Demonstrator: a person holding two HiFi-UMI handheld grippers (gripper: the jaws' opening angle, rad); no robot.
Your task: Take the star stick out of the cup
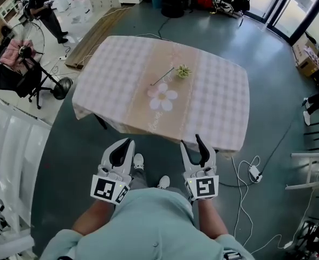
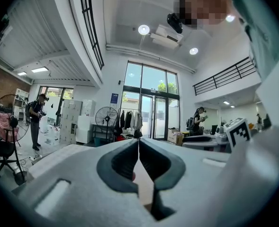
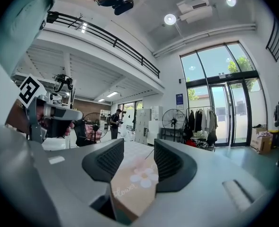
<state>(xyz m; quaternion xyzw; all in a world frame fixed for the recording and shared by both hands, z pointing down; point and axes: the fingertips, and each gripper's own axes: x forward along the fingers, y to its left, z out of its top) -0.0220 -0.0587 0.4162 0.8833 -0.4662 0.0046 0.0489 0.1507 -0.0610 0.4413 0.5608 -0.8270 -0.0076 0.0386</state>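
On the far middle of the pink checked table (image 1: 219, 99) sits a small greenish cup (image 1: 183, 71). A thin stick (image 1: 162, 78) runs from it toward the lower left; I cannot make out its star end. Both grippers hang short of the table's near edge, well apart from the cup. My left gripper (image 1: 127, 143) (image 2: 139, 143) is shut, its tips touching with nothing between them. My right gripper (image 1: 193, 144) (image 3: 139, 145) is open and holds nothing. The cloth's flower print (image 3: 141, 173) shows through its gap.
A big white flower print (image 1: 163, 97) marks the cloth near the cup. On the floor lie wooden boards (image 1: 91, 39) at the far left and a power strip with cables (image 1: 255, 171) at the right. A standing fan (image 1: 26, 50) and a person (image 1: 45, 10) are far left.
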